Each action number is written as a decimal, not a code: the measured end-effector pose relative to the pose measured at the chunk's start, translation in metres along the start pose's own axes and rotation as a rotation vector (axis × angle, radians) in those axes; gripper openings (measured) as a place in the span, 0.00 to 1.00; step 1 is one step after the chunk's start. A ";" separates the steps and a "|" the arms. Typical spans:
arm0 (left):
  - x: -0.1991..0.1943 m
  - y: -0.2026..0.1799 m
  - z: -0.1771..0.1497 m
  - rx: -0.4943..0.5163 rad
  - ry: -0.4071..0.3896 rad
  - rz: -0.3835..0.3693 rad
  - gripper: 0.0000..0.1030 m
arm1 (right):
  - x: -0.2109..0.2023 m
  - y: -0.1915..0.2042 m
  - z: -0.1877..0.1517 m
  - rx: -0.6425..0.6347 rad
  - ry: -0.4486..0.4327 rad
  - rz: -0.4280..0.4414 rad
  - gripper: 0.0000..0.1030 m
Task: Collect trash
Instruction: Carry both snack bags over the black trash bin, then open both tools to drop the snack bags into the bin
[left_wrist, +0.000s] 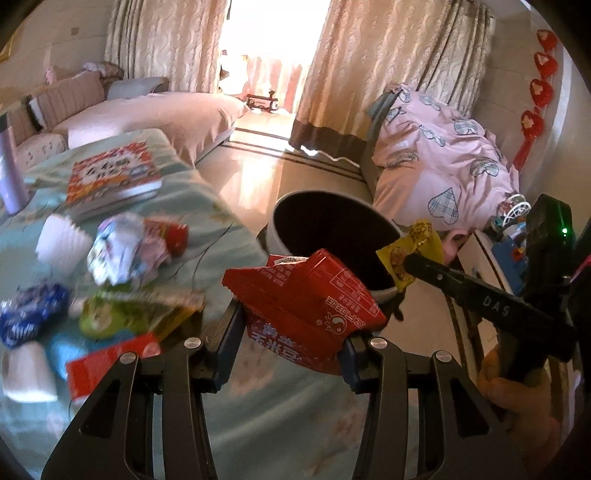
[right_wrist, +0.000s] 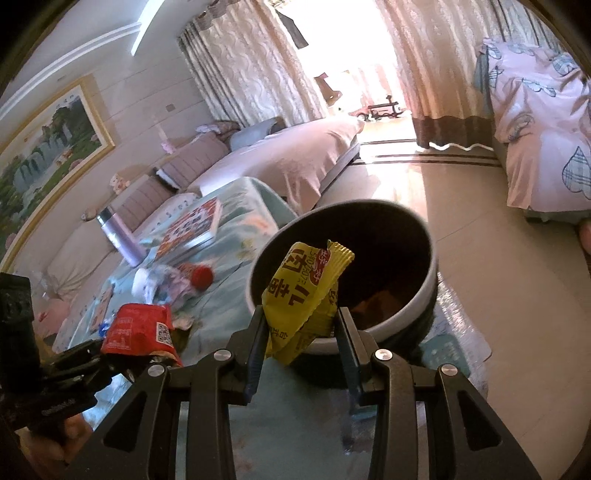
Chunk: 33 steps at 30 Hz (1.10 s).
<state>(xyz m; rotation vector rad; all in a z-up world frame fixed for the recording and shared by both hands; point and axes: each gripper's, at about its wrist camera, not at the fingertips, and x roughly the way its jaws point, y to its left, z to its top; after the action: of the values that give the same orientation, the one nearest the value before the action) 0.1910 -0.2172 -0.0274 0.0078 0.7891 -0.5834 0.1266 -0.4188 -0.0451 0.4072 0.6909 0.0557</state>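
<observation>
The red wrapper (left_wrist: 306, 299) is looking like glossy crinkled plastic film, and the yellow wrapper (right_wrist: 306, 291) is showing the same shiny foil-like finish. The bin (right_wrist: 430, 291) is appearing smooth and matt, dark inside with a pale rim. At nine o'clock, soft printed cloth is covering the table (left_wrist: 221, 229), beside a glossy floor (right_wrist: 480, 229).

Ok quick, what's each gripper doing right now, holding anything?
Left gripper: closed on the red snack packet.
Right gripper: closed on the yellow snack packet, near the trash bin.
</observation>
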 end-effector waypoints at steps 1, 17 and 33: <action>0.002 -0.002 0.003 0.002 0.000 -0.003 0.44 | 0.001 -0.004 0.004 0.002 0.000 -0.004 0.36; 0.071 -0.028 0.039 0.056 0.055 -0.006 0.44 | 0.035 -0.034 0.035 -0.011 0.067 -0.048 0.36; 0.076 -0.027 0.035 0.025 0.101 0.003 0.68 | 0.043 -0.049 0.042 -0.004 0.086 -0.061 0.59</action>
<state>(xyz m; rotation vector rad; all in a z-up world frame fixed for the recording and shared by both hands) 0.2433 -0.2846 -0.0481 0.0614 0.8802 -0.5935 0.1821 -0.4702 -0.0607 0.3809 0.7880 0.0168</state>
